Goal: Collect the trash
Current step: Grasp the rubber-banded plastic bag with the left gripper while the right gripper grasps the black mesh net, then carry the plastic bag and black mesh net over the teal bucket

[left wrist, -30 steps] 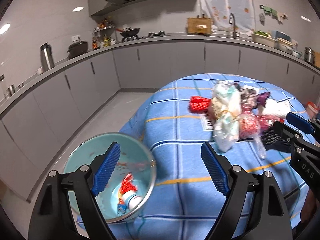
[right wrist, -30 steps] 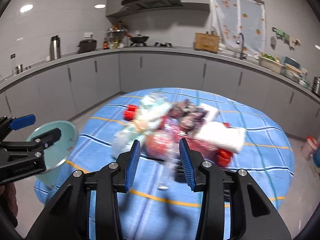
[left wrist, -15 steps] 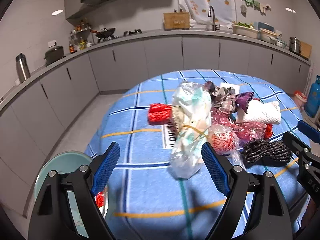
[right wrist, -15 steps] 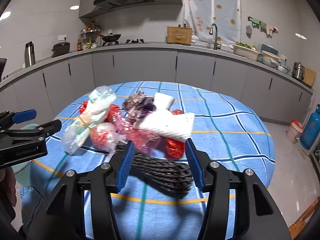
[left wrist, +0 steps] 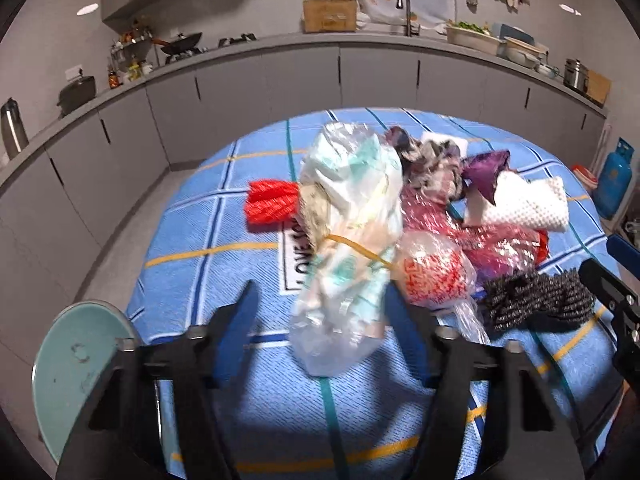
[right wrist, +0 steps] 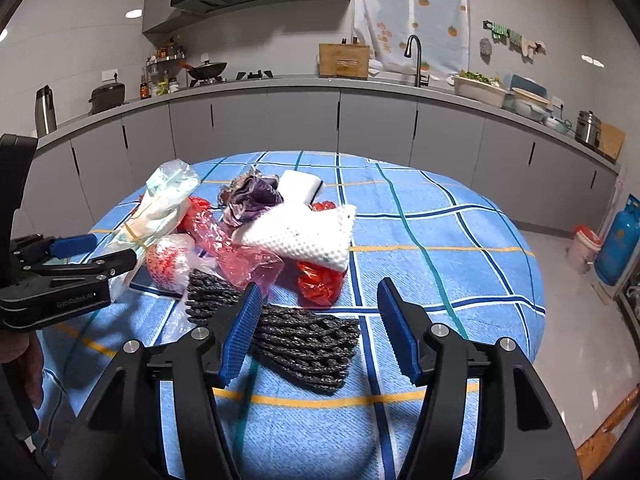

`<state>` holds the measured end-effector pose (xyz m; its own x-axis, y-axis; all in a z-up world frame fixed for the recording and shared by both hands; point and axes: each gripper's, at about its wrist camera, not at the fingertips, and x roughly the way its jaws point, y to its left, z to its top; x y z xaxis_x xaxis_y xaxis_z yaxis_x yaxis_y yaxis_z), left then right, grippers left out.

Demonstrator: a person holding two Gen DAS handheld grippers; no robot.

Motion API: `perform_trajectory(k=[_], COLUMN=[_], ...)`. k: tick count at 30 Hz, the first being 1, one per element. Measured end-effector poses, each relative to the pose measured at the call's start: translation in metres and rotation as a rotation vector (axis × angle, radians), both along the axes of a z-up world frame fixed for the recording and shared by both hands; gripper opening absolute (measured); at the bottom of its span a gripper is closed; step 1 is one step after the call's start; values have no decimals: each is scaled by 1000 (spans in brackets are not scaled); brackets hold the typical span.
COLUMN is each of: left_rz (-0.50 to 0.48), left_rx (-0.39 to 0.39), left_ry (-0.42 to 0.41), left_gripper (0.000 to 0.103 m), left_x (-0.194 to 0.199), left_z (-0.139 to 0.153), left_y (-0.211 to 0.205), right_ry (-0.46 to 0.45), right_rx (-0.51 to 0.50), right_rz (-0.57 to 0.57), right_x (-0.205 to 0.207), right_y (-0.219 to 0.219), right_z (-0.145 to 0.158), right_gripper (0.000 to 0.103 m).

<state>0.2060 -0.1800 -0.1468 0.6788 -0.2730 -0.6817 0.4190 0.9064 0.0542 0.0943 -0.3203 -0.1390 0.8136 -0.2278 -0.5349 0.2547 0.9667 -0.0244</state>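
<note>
Trash pile (left wrist: 420, 216) sits mid-frame in the left wrist view, on the round table (right wrist: 460, 232) with the blue checked cloth. Nearest item: clear bag of pale wrappers (left wrist: 352, 240), tied with a yellow band, lower end pointing down-frame. Beside it to the right, a small bag of red-white bits (left wrist: 436, 272); further right, black mesh netting (left wrist: 532, 300); above that, white foam sheet (left wrist: 528, 204).

Change over the last second: the left gripper (left wrist: 324, 328) has swung off the teal bin (left wrist: 76, 364), which was centred under it and is now at the lower left edge. The clear bag has grown in frame and its lower end lies between the fingers. Jaws spread wide, holding nothing. Reads as: one drop finished, next pick lined up.

Right gripper (right wrist: 320, 320), lower centre of its own view, has come in over the black mesh netting (right wrist: 288, 332); jaws wide apart, empty, left finger over the mesh.

Room: bare cloth fills the right half of the right wrist view, table edge curving off at right. The two grippers are near each other at the pile's near side; the right one shows at the left view's right edge. Bin stands off the table's left edge.
</note>
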Motion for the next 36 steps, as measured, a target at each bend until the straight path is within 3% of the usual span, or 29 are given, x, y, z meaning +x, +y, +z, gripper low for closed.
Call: perform_trajectory(k=[1,4,7,17,26,27,30,31,32,36], left_rz=[-9,-43,-58,-2,37,39,44,46,47,48], left_rx=[-1,-2,-3,-10,-19,-21,-30,-32,-36,-43], left_ry=[9,19,6,-85,-69,-67,-69,-72,-75,-85], left_gripper=[43,26,20,19,19,19,19,19,19,19], left_x=[0,-6,-13,-48,-63,-64,-66,-67,-67,-71], left_z=[-2,-4,-1,29,23,23,25,27,28,33], left_y=[-1,-4,-3,30,53,55,59,60,61,64], right_ry=[3,6,3,13,66,75,106,113,122,118], right_rx=[2,3,3,18,30,35,47,50,53,51], right_rz=[-5,-10,-9,-8,26,29,47,54,65,86], right_x=[0,-1,-2,-2,4,5,6,6,6,0], right_y=[-1,-3,-3,-5,3,3,3,4,6,10], right_z=[-1,-2,-1,-3,-17,-19,-22,-23,-23,-20], right_gripper=[60,60,61,61,60,58,31,17,12,9])
